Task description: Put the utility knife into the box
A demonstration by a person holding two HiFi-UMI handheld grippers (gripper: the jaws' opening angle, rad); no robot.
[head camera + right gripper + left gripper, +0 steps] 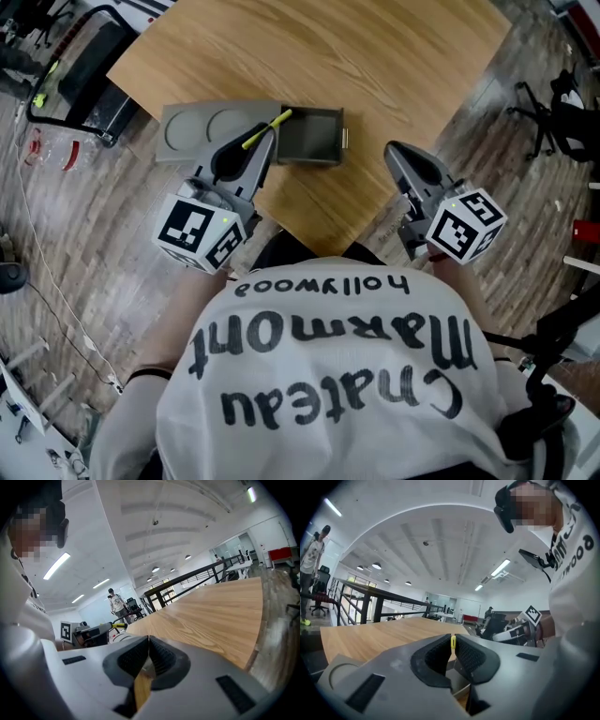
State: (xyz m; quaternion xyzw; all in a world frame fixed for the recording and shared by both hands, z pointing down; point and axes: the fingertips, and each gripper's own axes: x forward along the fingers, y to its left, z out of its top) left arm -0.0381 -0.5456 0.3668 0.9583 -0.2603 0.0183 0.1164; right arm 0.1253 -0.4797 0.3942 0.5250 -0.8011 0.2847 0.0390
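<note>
The head view shows one grey box (307, 160) open on the brown wooden desk (375, 66). Its flat lid (202, 131), with two round marks, lies to the left. The left tool (262, 139) grips one thin yellow knife (281, 118) over the box's left edge. Only the left tool's own view shows its bumpy black pads (471, 656) pinching the knife. The right tool (394, 152) is closed on nothing, by the desk's edge.

Bright ceiling strip lighting; fisheye-warped dark edges; soft shadows.

Left claw (269, 132) pinches the utility knife (280, 119); right claw (391, 150) closed, empty.
</note>
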